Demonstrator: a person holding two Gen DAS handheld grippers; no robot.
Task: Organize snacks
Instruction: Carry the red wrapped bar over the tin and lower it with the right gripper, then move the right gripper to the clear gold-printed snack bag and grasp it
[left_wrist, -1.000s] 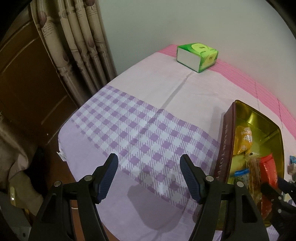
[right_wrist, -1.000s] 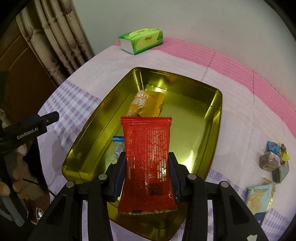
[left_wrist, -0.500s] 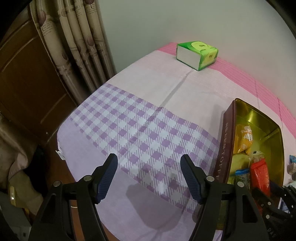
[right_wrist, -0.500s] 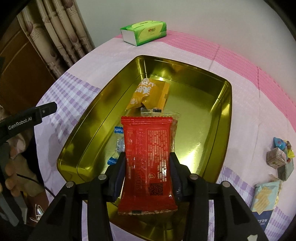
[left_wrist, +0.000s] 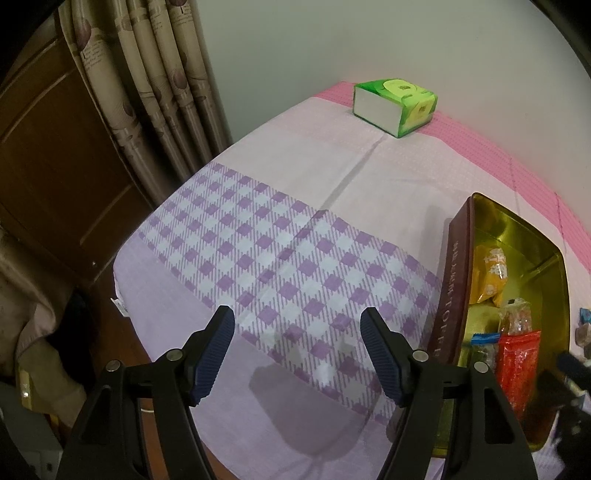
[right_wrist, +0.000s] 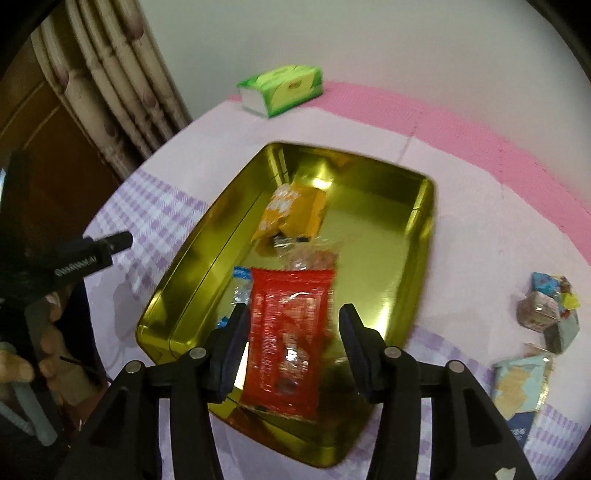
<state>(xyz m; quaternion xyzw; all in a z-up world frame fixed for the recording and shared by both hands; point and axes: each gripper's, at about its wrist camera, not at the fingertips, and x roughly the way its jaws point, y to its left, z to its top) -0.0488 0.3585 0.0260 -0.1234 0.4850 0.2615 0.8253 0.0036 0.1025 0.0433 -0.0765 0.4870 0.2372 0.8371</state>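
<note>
My left gripper (left_wrist: 297, 352) is tipped steeply down, its fingers (left_wrist: 214, 354) spread wide with nothing between them. My right gripper (right_wrist: 291, 350) is tilted down about the same; its jaws are opening, and the red packet (right_wrist: 288, 339) between them is clear of the right pad and sits right by the left one.

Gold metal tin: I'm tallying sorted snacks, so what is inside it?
In the gold metal tin: an orange packet, a clear-wrapped snack, a blue-and-clear wrapper and a red packet. Whatever lies beneath the red packet is covered.
</note>
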